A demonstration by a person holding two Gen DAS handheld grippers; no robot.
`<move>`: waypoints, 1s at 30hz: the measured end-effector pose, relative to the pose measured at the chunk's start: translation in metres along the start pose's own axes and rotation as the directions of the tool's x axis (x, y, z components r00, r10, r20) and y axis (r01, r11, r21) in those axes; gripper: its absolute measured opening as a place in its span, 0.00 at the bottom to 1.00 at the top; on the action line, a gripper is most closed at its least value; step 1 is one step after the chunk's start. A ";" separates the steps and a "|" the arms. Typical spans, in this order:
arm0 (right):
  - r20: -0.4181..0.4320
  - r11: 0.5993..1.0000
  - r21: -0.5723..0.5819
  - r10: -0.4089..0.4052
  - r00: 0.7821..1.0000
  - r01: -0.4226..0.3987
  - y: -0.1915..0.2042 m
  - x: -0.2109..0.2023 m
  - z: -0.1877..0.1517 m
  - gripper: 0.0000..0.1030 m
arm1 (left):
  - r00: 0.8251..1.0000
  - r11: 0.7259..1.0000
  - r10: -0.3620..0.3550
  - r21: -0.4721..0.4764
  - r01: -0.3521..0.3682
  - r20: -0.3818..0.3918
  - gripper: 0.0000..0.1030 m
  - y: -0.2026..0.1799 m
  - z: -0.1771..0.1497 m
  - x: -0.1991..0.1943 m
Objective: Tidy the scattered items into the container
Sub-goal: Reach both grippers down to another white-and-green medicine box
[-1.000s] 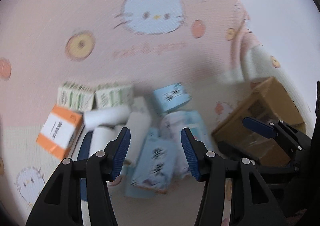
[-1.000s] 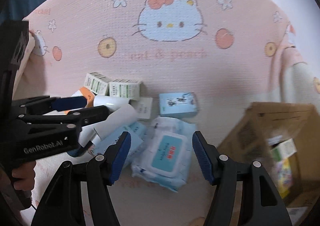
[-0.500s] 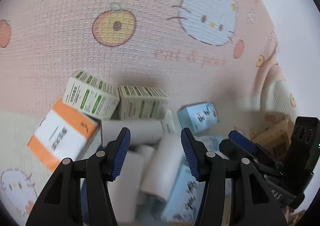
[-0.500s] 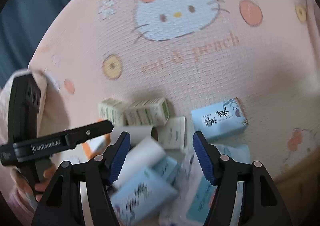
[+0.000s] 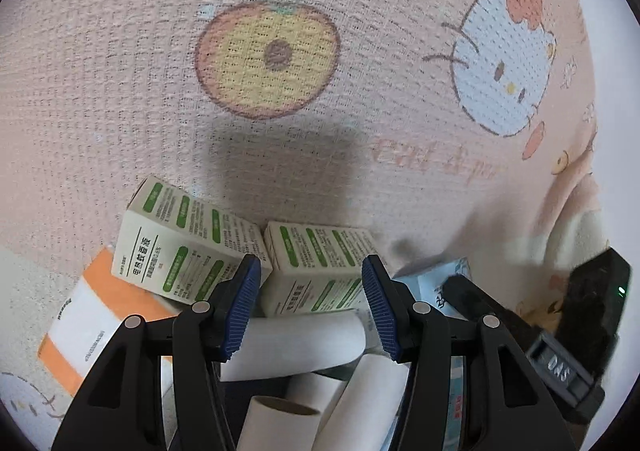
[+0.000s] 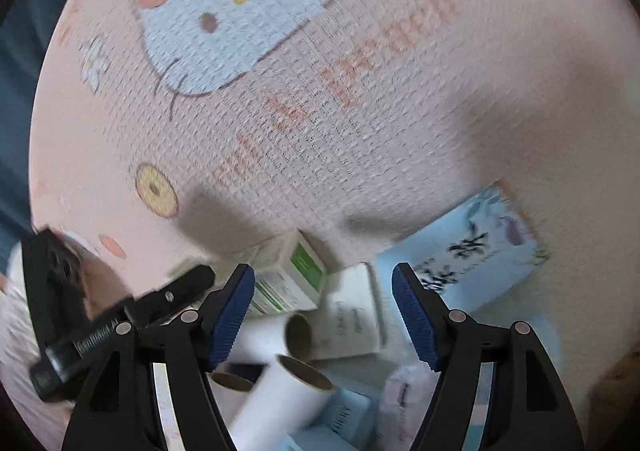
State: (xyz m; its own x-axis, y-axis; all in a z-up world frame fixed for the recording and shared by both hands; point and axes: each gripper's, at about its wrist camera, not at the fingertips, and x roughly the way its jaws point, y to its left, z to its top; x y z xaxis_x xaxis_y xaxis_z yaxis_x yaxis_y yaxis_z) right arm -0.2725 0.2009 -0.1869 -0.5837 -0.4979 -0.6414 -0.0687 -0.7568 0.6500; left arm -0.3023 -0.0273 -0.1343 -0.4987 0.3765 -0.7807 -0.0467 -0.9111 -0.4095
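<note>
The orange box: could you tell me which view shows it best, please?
The left wrist view: the orange box lies sharp at lower left, partly under a green box. The right wrist view is blurred, and the left gripper hides where it would lie.

bright, soft shadows, r. view blurred

Boxes and paper rolls litter the pink blanket
</note>
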 end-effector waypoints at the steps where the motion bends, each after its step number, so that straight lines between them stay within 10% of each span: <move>1: -0.006 0.998 0.044 0.034 0.999 -0.034 -0.004 0.003 0.001 0.68 | 1.000 1.000 -0.006 0.000 0.006 -0.001 0.55 0.000 0.001 0.001; 8: -0.011 0.947 0.293 0.141 0.990 -0.132 -0.027 0.022 0.002 0.68 | 0.999 0.999 -0.024 -0.040 0.023 -0.024 0.55 -0.006 0.006 0.011; 16: -0.019 0.970 0.240 0.035 0.999 -0.029 -0.010 0.026 -0.004 0.49 | 0.998 0.998 0.044 -0.036 -0.046 -0.044 0.55 -0.019 0.008 0.029; 25: -0.029 0.962 0.252 0.119 0.993 -0.108 -0.014 0.042 -0.004 0.33 | 0.999 0.998 0.026 -0.055 -0.027 -0.024 0.53 -0.031 -0.011 0.036; 30: -0.042 0.994 0.088 0.068 0.997 -0.064 0.001 0.040 -0.003 0.29 | 0.999 0.997 0.031 -0.075 -0.035 -0.042 0.47 -0.027 -0.023 0.047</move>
State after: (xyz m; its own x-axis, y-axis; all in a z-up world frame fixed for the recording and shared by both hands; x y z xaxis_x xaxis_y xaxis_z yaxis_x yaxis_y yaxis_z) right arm -0.2935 0.1788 -0.2137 -0.5528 -0.5652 -0.6123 -0.1025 -0.6830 0.7231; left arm -0.3049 0.0188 -0.1710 -0.4629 0.3544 -0.8125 0.0354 -0.9085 -0.4165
